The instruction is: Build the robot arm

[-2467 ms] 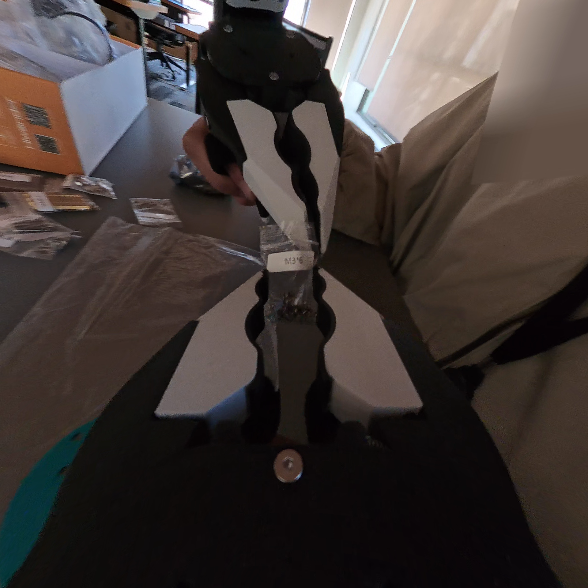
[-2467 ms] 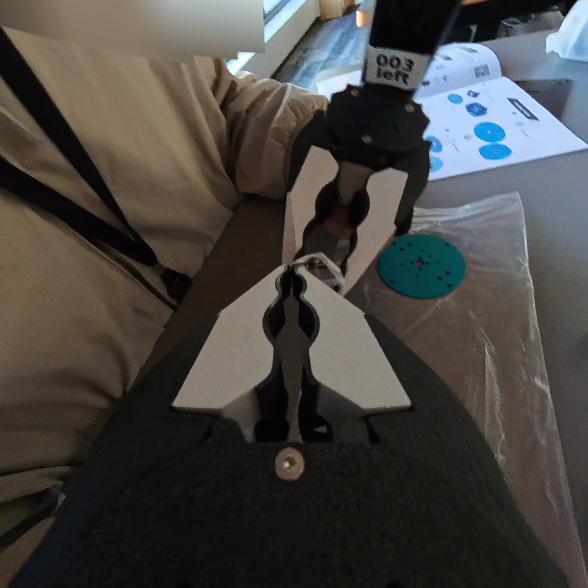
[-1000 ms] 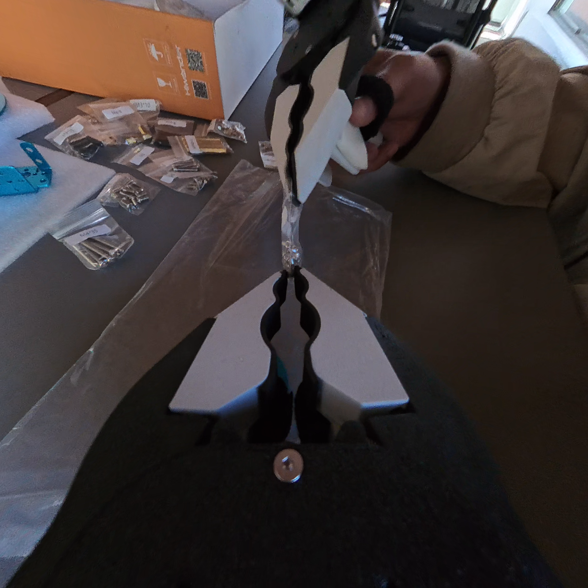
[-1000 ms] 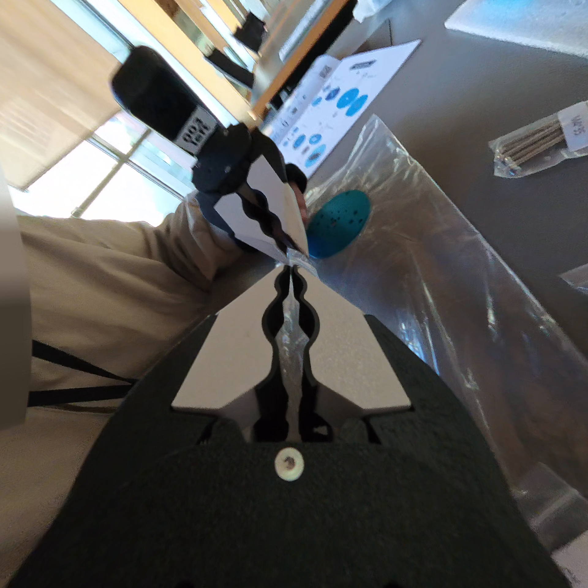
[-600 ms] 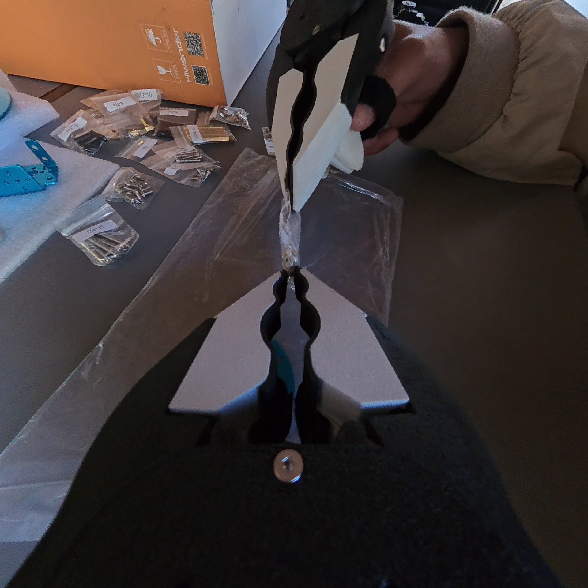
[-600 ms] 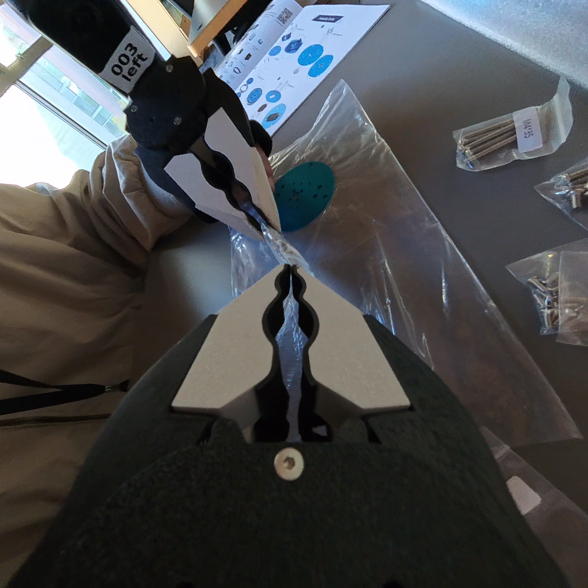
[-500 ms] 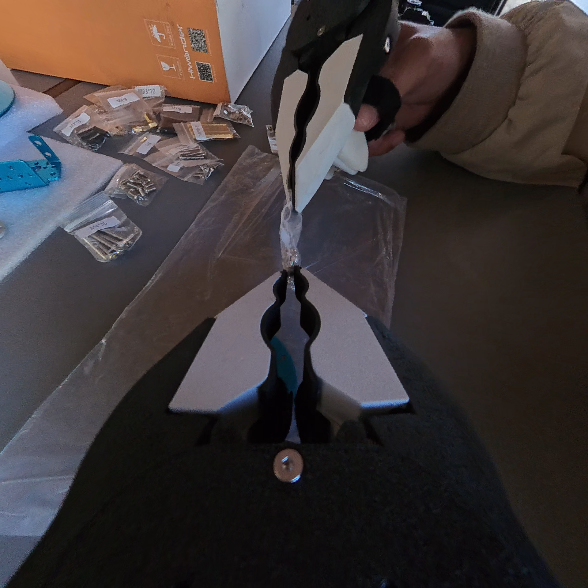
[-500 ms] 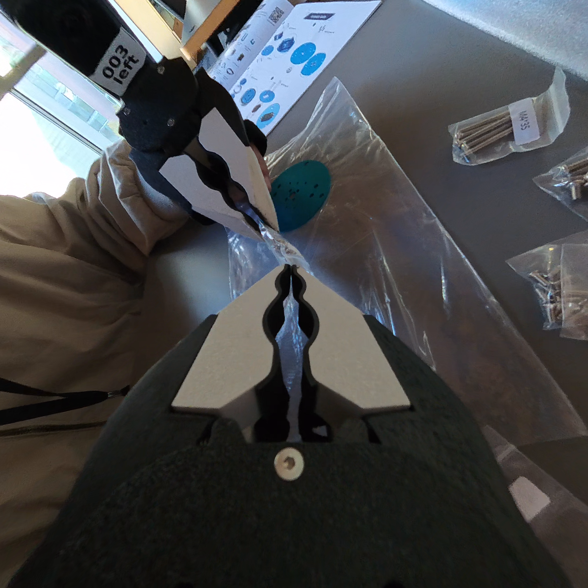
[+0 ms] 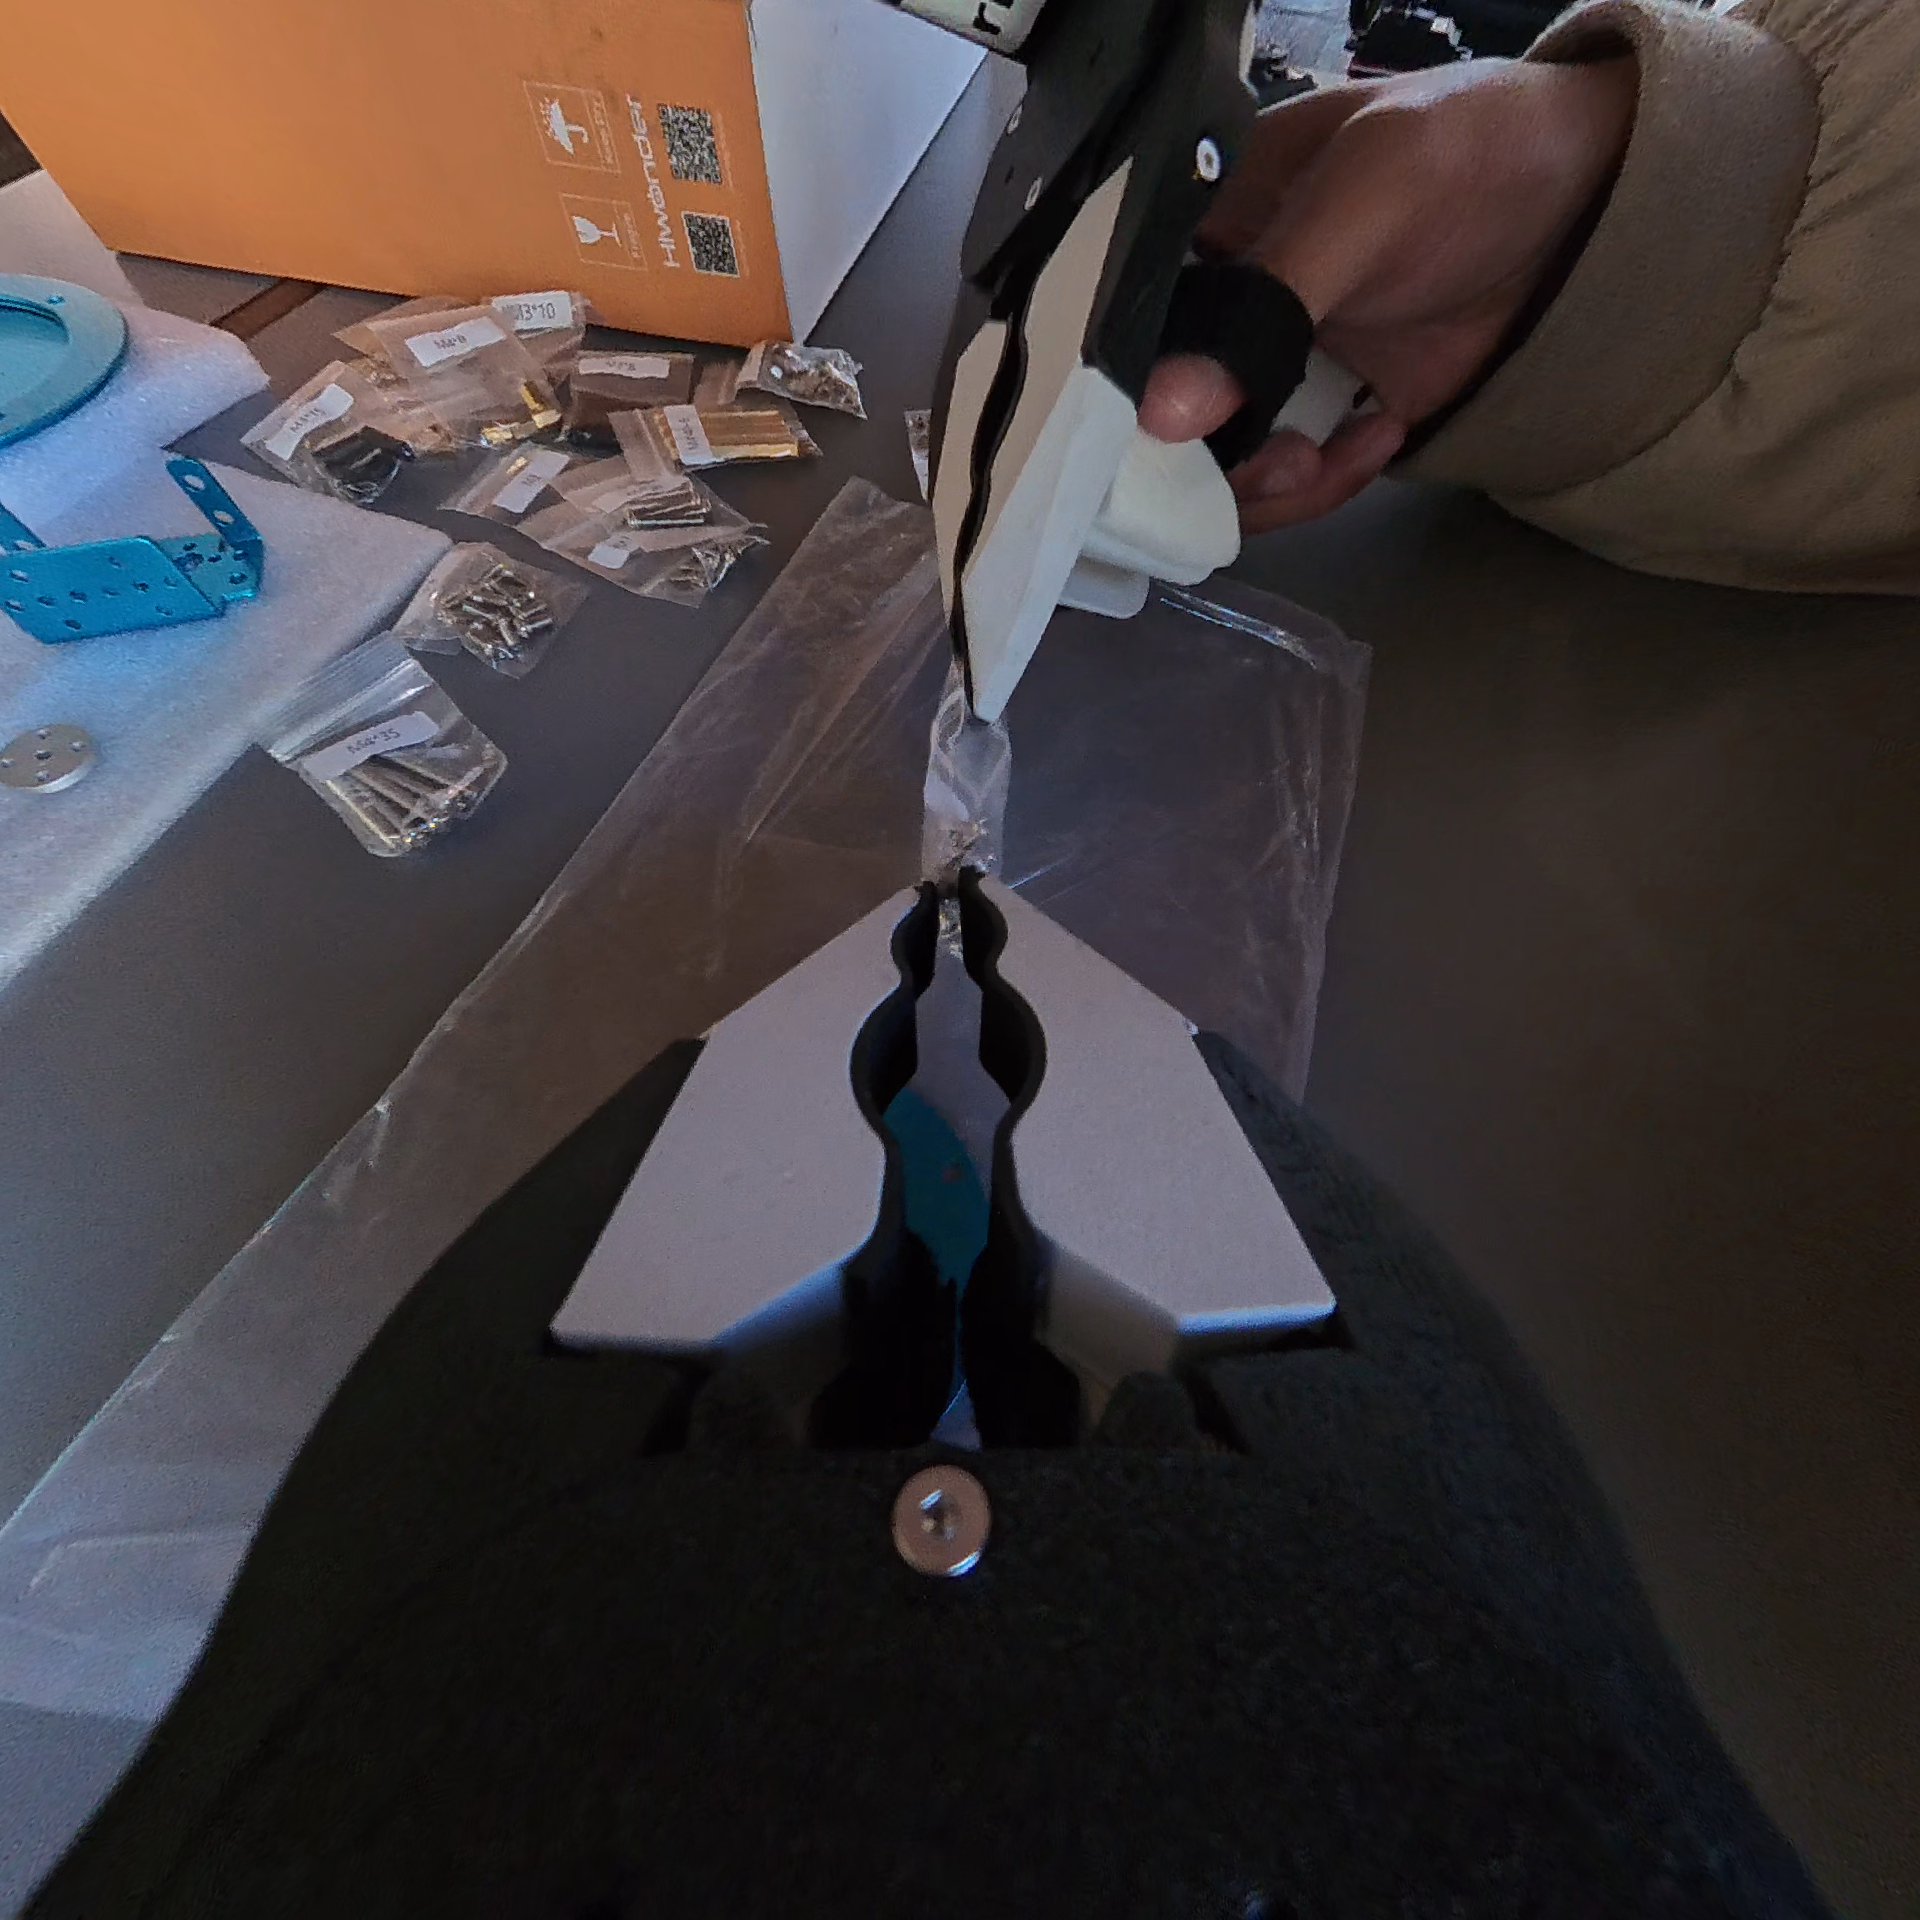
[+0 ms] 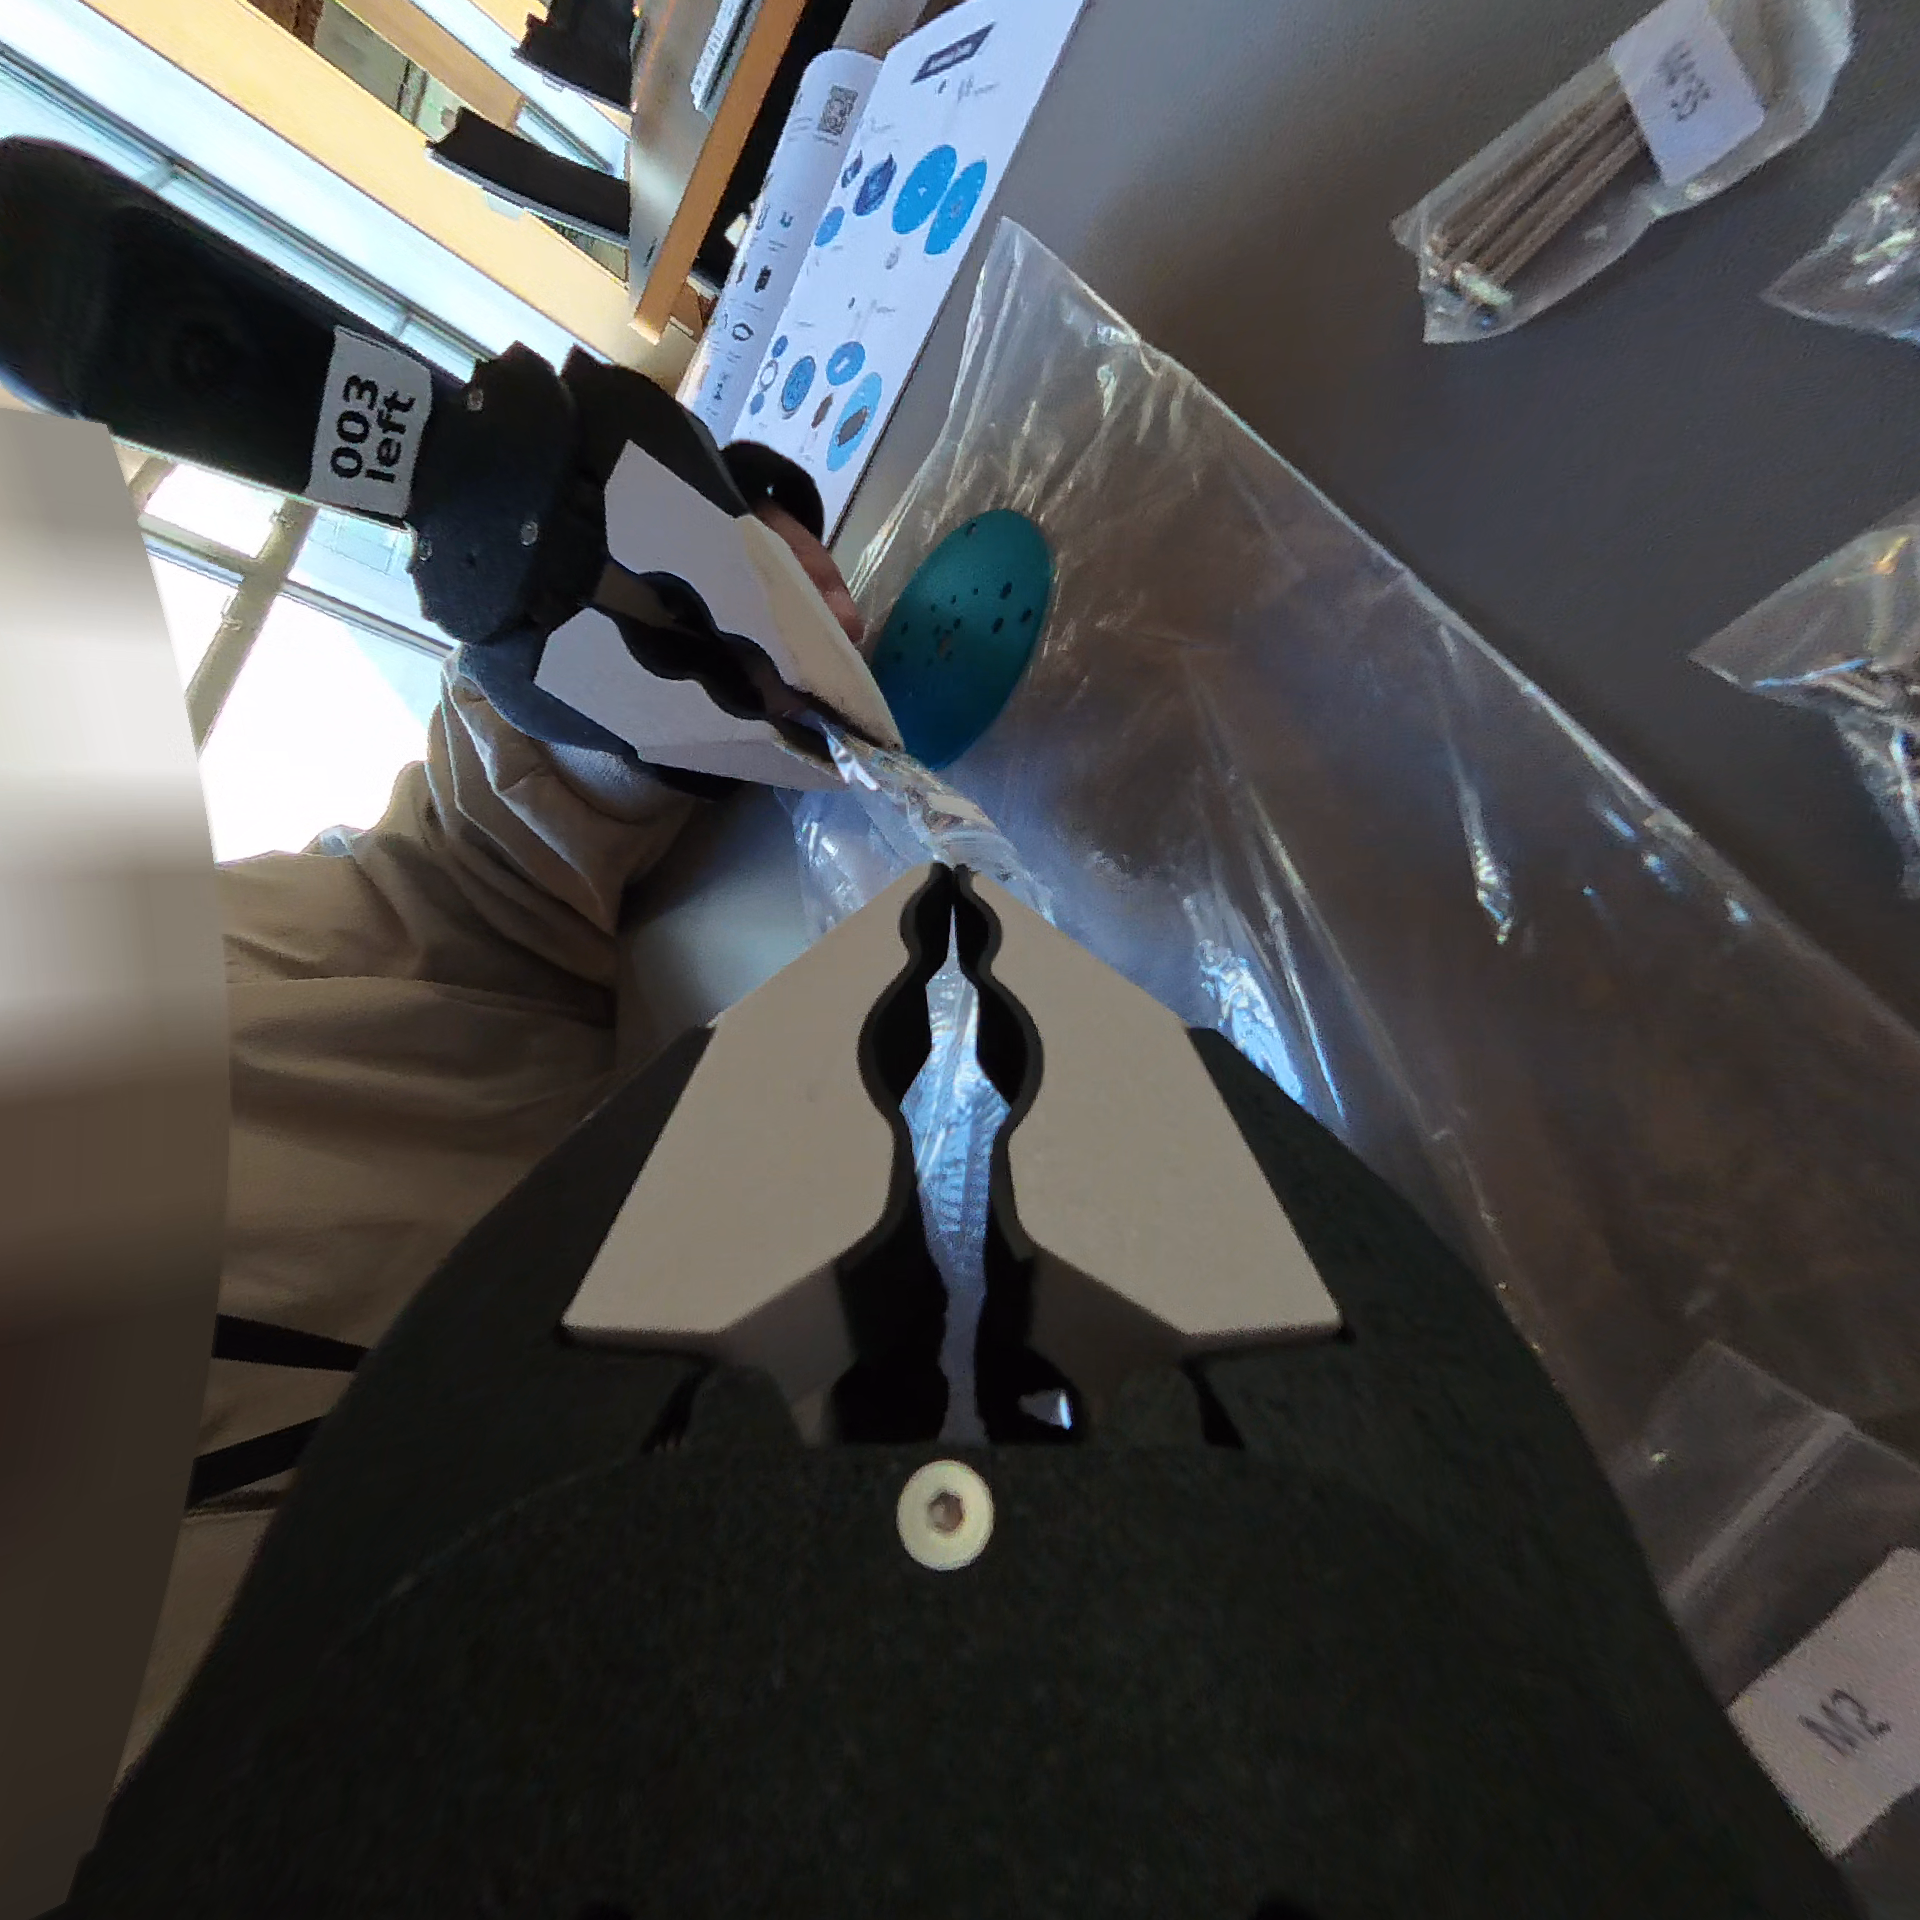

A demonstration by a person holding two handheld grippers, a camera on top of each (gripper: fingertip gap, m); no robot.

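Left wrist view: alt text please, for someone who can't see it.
Two grippers, left gripper near and right gripper opposite, pinch the ends of a small clear bag of screws above a large plastic sheet. More screw bags and an orange box lie on the table.

I have a small clear plastic bag [image 9: 966, 800] stretched taut in the air between the two tools, above a large clear plastic sheet [image 9: 727, 790] on the dark counter [image 9: 1610, 935]. My left hand-held gripper [image 9: 948, 896] pinches the bag's lower end, where a clump of tiny silver screws [image 9: 961, 847] has gathered just past the tips. My right hand-held gripper [image 9: 971, 712] clamps the upper end, tips pressed together on the film. In the right wrist view the bag [image 10: 914, 805] shows as a crinkled, glinting strip running from the left hand-held gripper's tips [image 10: 868, 753] to the right one's [image 10: 951, 873].
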